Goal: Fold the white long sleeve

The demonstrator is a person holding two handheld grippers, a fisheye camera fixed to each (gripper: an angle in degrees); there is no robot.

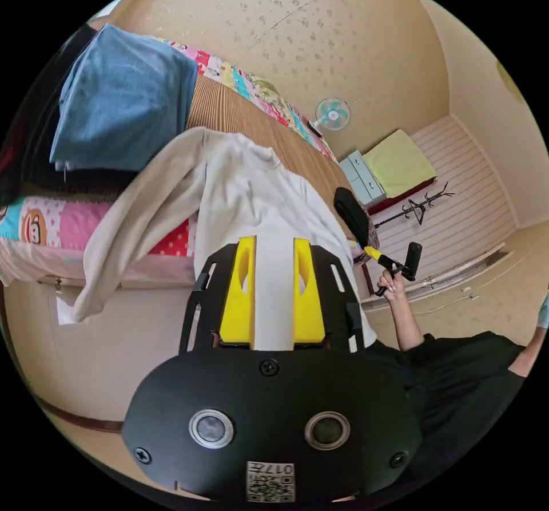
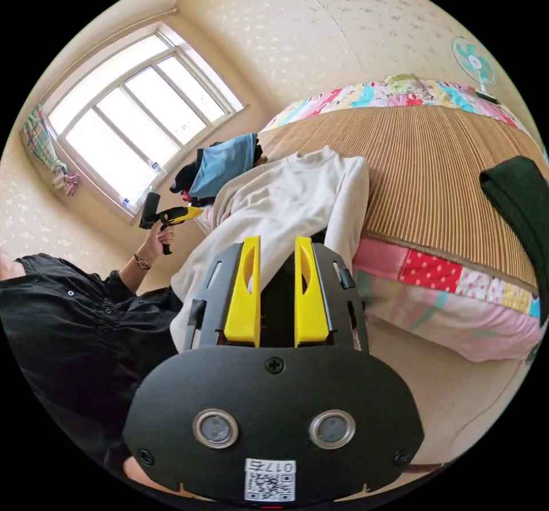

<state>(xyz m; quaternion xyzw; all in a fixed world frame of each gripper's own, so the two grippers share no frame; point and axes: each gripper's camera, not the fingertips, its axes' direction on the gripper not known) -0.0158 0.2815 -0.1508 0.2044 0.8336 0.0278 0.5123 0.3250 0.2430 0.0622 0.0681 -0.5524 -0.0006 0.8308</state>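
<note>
The white long sleeve lies spread across the near edge of the bed, its hem hanging over the side toward the person. One sleeve droops over the bed's side. My left gripper hovers above the shirt's lower part, jaws parted, gripping nothing. In the right gripper view the shirt lies beyond my right gripper, whose jaws also stand apart. Each gripper appears in the other's view, held up in a hand away from the cloth: the right gripper and the left gripper.
A woven brown mat covers the bed over a patchwork sheet. Folded blue clothing sits on a dark pile near the shirt. A dark green garment lies further along. A fan, drawers and a window line the walls.
</note>
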